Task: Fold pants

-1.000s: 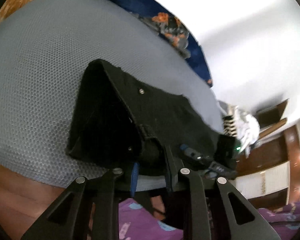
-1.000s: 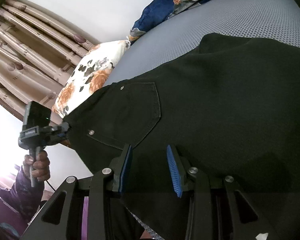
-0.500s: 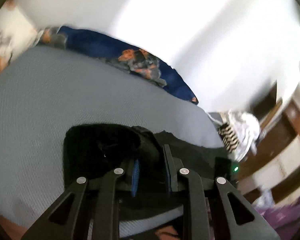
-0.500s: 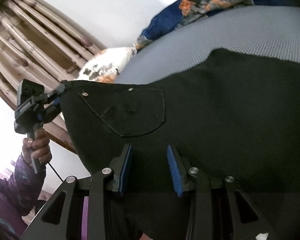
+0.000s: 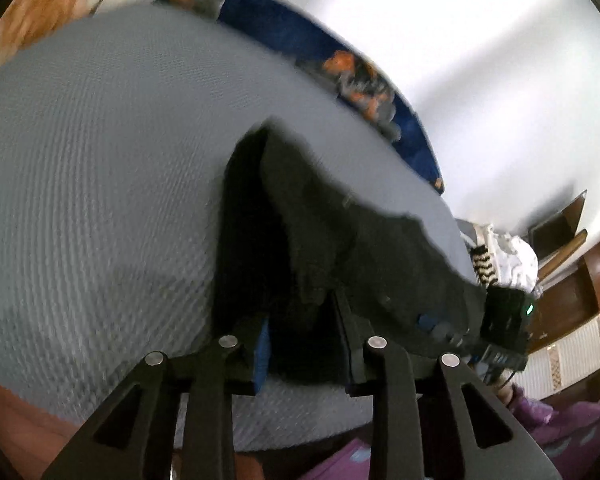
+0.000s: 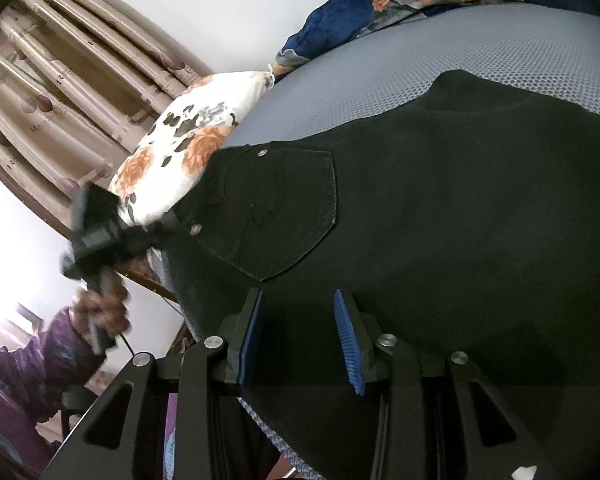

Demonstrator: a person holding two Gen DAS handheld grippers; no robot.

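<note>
Black denim fills both views: the pants (image 6: 440,220) lie spread over a grey mesh mattress (image 6: 440,52), and no brand tag or readable writing shows on them, only a stitched back pocket (image 6: 284,212) with silver rivets just ahead of the right jaws. The right gripper (image 6: 298,340) hangs with its blue pads apart, cloth under and beyond the gap, nothing pinched. Over on the left, the left gripper (image 5: 302,332) has a bunched corner of the pants (image 5: 340,248) running straight into its jaws, narrowed and clenched on that fabric, which lifts up off the mattress (image 5: 100,160) ahead. A floral pillow (image 6: 180,148) sits beyond the left jaws' far side; patterned curtains (image 6: 60,80) carry marks too small to read.
</note>
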